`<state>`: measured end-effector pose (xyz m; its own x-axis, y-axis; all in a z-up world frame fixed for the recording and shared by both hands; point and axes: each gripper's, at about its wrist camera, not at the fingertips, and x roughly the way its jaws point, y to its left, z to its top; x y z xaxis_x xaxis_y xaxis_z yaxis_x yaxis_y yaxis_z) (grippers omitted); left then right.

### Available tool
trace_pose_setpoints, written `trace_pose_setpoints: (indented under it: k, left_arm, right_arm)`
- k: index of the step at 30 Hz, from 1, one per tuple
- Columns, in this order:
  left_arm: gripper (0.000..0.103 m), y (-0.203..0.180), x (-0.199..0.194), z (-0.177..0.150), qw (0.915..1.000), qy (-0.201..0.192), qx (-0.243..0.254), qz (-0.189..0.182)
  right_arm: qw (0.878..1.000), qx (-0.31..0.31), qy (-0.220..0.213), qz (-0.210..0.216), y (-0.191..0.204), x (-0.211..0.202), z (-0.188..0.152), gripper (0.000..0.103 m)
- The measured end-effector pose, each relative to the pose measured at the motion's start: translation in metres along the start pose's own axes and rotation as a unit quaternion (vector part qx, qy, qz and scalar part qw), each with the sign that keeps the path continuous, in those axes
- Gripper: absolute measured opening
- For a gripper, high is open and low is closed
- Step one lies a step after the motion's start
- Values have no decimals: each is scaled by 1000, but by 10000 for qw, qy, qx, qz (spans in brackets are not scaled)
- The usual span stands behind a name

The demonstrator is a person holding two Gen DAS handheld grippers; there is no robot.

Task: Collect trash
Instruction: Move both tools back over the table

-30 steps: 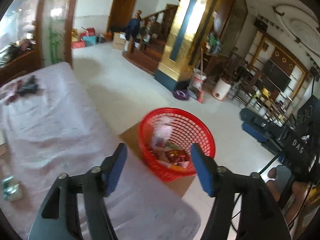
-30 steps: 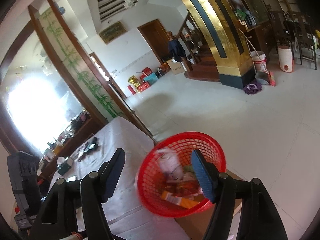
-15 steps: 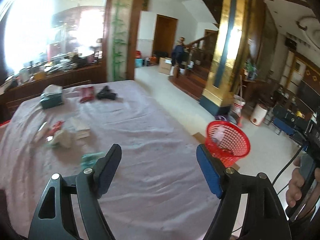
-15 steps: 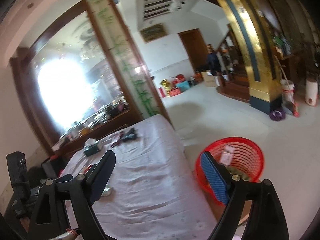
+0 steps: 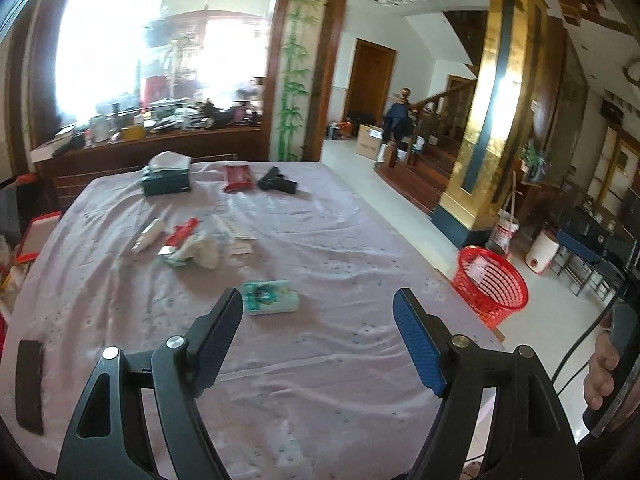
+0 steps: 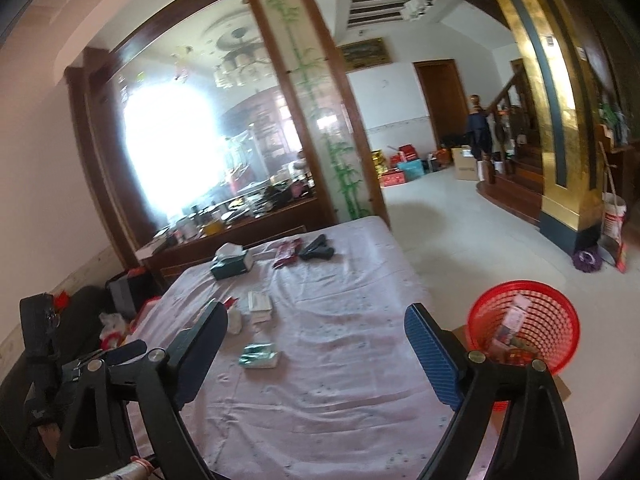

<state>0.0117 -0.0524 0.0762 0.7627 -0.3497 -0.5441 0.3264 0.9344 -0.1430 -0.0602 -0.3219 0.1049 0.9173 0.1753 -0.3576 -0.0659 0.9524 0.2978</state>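
A table under a pale lilac cloth [image 5: 328, 248] [image 6: 340, 320] carries scattered litter. A green-and-white packet [image 5: 270, 297] [image 6: 260, 355] lies nearest. Beyond it sits a heap of crumpled wrappers and tissue [image 5: 192, 244], with a white tube [image 5: 148, 234] beside it. The red mesh basket [image 5: 490, 280] [image 6: 524, 326] stands on the floor off the table's right edge, with trash inside. My left gripper [image 5: 318, 336] hangs open over the near cloth, nothing between its fingers. My right gripper [image 6: 316, 352] is open too, jaws still widening, and holds nothing.
At the table's far end lie a dark green tissue box [image 5: 166, 182], a red packet [image 5: 238, 178] and a black toy gun [image 5: 278, 182]. A dark flat object [image 5: 30, 384] lies at the left edge. A gold pillar [image 5: 476, 152], stairs and a person [image 5: 398, 116] are beyond.
Both grippers swung away from the red basket and back toward the table. The basket went from filling the view to sitting small at the right. The right jaws spread wider.
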Motion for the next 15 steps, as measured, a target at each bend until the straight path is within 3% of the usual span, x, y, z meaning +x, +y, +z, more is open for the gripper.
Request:
trace_pose_setpoints:
  k: [6,15]
  left_arm:
    - [77,33,-9,-4,9991,-3,-339,265]
    - [77,80,5,-3,9948,195,-788,611]
  right_arm:
    - [9986,-148,319,400,19,25,-10,93]
    - [9860,-409,1258,1012,37,103,-41,93]
